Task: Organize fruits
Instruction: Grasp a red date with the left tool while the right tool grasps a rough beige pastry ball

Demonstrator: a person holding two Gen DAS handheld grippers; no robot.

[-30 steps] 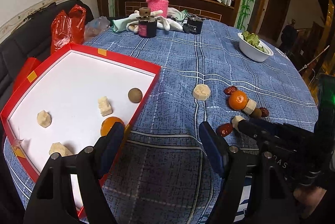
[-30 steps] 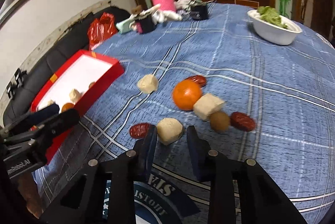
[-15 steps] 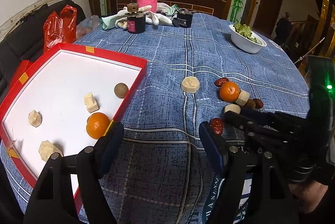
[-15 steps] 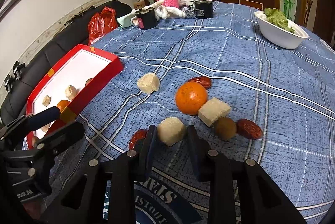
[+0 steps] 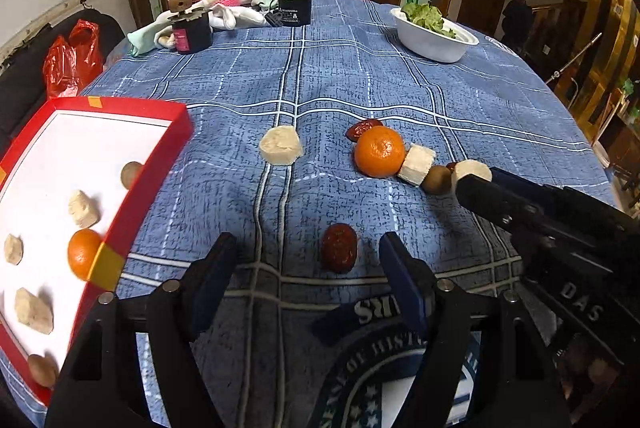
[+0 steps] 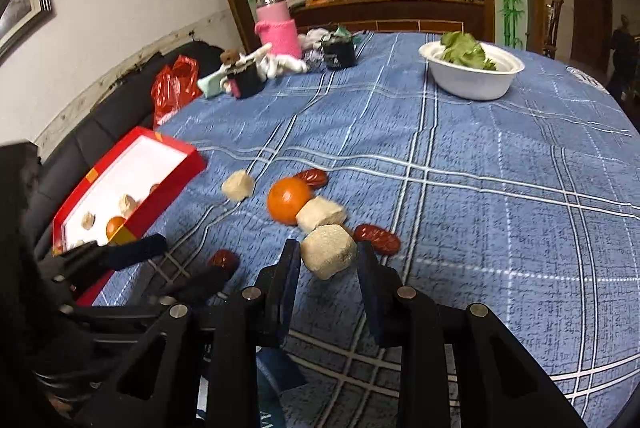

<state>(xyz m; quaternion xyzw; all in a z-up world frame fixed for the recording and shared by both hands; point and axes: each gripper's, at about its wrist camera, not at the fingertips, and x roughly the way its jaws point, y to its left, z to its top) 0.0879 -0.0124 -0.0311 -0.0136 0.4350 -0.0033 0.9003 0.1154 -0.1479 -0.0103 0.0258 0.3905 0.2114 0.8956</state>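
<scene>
While my right gripper [image 6: 329, 260] hangs over the blue cloth [image 6: 480, 156], its two fingers [image 6: 289, 268] hold a pale cube [image 6: 329, 255] tight between them, lifted a little off the cloth. Just beyond the fingertips lie another pale piece [image 6: 321, 214], an orange [image 6: 289, 206] touching it, and a red date [image 6: 377, 238] to the right of the fingers. My left gripper [image 5: 308, 260] is wide apart and holds nothing; a dark red date [image 5: 339, 252] lies on the cloth between its fingertips, nearer to the right finger [image 5: 402, 280]. To the left of the left finger stands the red tray [image 5: 160, 164], with an orange and some pale pieces in it.
</scene>
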